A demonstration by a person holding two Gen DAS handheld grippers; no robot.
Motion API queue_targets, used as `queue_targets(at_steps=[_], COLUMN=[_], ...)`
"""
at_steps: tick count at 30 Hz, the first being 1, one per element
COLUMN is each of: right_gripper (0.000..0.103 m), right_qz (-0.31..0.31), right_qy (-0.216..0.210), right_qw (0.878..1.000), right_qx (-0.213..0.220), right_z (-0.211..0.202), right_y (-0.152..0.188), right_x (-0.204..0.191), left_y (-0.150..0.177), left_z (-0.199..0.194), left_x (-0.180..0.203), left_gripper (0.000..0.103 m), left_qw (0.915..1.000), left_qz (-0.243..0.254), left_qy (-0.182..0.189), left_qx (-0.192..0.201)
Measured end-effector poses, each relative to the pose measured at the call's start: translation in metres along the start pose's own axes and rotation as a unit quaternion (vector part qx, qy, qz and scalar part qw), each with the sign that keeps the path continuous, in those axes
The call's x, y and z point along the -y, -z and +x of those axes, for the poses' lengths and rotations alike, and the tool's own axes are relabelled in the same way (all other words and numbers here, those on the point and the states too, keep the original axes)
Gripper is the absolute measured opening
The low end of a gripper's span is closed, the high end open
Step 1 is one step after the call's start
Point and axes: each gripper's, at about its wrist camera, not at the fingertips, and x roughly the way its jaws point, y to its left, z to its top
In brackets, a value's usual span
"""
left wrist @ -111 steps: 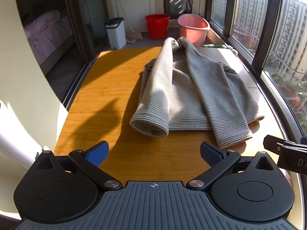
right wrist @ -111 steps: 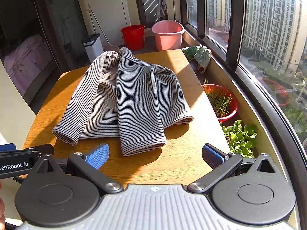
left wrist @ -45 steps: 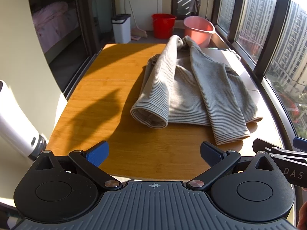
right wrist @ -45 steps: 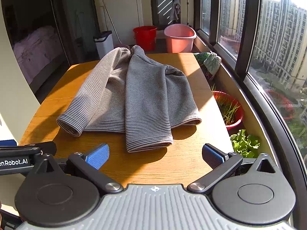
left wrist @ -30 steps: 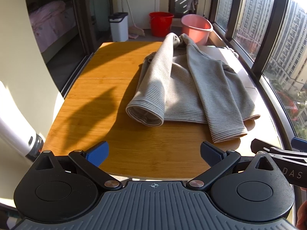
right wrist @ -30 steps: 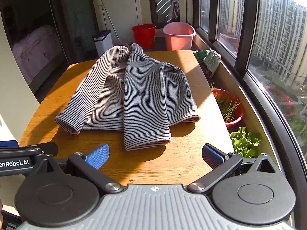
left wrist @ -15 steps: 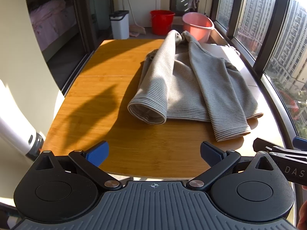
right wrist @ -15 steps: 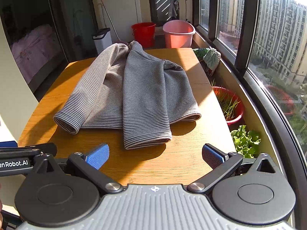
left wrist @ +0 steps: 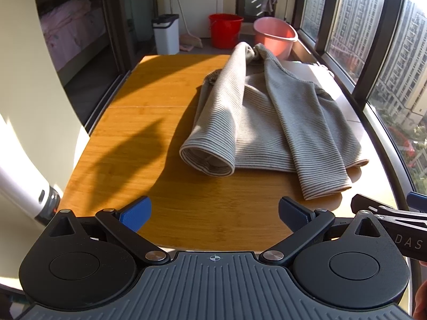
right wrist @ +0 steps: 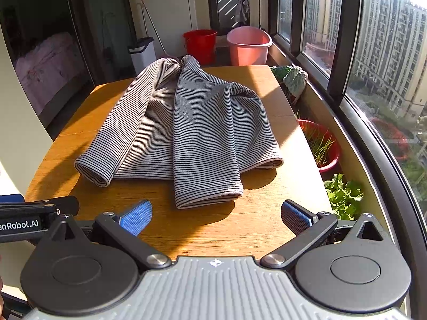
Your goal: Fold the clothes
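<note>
On the wooden table [left wrist: 170,122] the striped sweater [right wrist: 192,122] lay with both sleeves folded in; your left gripper [left wrist: 213,213] and right gripper [right wrist: 216,213] hung spread and empty near its hem, where a shallow pinch risked lifting one layer only

sweater [right wrist: 184,122]: one
table [left wrist: 149,122]: one
grippers: two, left gripper [left wrist: 213,214] and right gripper [right wrist: 214,217]
buckets: one red [left wrist: 225,30]
basins: one pink [left wrist: 275,36], one red with plants [right wrist: 324,145]
bin [left wrist: 165,37]: one
broom [left wrist: 188,41]: one
</note>
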Motion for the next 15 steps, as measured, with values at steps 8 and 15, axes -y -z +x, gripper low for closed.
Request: queue_targets(at_steps=[8,15], right_gripper=[0.103,0.103], right_qz=[-0.003,-0.005], right_qy=[0.002,0.009], right_qw=[1.000,1.000], right_qx=[-0.004,-0.009], right_z=[0.004,0.012], right_y=[-0.001,-0.006], right_x=[-0.005,-0.007], left_y=[-0.001,-0.005], left_z=[0.004,0.014], left_x=[-0.004,-0.007], left_gripper=[0.103,0.103], left_qw=[1.0000,0.9999], left_qz=[0.000,0.002], left_qy=[0.001,0.005], left_qx=[-0.003,-0.010])
